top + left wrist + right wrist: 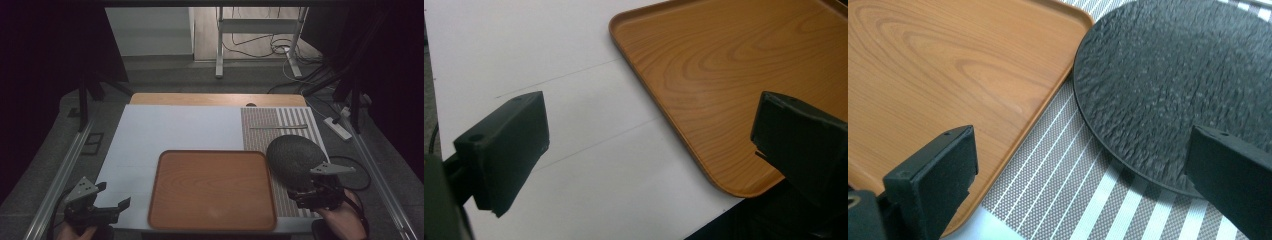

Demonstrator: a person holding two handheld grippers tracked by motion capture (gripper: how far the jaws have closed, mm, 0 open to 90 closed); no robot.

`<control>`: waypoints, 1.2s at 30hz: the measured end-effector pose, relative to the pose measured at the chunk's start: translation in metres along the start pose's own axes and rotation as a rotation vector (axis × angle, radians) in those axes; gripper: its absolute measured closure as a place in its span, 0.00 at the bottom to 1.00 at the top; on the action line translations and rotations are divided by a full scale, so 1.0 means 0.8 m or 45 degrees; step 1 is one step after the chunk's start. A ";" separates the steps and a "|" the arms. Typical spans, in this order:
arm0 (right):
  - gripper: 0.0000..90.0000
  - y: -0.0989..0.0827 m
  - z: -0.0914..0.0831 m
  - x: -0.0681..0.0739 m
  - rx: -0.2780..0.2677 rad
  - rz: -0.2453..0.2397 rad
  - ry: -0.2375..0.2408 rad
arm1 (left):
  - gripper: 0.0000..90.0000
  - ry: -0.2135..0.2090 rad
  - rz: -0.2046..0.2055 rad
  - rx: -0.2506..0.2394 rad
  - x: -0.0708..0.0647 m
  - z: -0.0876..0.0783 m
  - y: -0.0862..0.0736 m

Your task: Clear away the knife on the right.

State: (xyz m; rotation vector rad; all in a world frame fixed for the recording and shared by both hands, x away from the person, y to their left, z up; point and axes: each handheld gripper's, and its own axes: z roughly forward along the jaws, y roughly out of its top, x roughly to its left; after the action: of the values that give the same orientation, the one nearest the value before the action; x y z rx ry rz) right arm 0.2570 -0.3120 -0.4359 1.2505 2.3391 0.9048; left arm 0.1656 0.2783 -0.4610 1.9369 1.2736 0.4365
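Lower left of the high view: the left gripper (114, 207) is held low over the white table surface (165, 130), jaws spread wide, nothing between them. In the left gripper view the same released jaws frame bare white board and the near corner of the tray.

Centre of the high view: the wooden tray (212, 189) lies flat, long axis running left–right across the frame, rim intact all round. Its floor is bare; nothing has been loaded onto it.

Right of centre: the dark textured plate (294, 159) rests on the striped placemat (280, 125), just beside the tray's right edge, apparently not overlapping it. The plate is round, so no pointing direction or long axis can be assigned; it lies flat, face up. A slim pale utensil (278, 126) lies farther up the mat, long axis left–right.

Lower right: the right gripper (312, 192) sits at the plate's near rim. In the right gripper view (1083, 190) the jaws are parted, straddling mat and plate edge, unclenched.

Judgement: early stage. Plate approached, not yet grasped or lifted; transfer to the tray presumably remains.
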 end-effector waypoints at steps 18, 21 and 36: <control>0.02 0.029 0.024 -0.007 -0.032 -0.065 0.027 | 0.04 0.008 0.011 0.007 -0.001 0.001 0.000; 0.02 0.033 0.029 -0.009 -0.033 -0.079 0.027 | 0.04 0.009 0.010 0.006 -0.001 0.001 0.000; 0.02 0.059 0.069 -0.031 -0.024 -0.054 0.043 | 0.04 0.009 0.009 0.009 -0.001 0.001 0.001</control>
State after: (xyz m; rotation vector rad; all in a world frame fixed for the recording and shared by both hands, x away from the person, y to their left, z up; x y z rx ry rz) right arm 0.3308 -0.2924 -0.4453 1.1824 2.3680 0.9391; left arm 0.1661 0.2770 -0.4612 1.9483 1.2744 0.4430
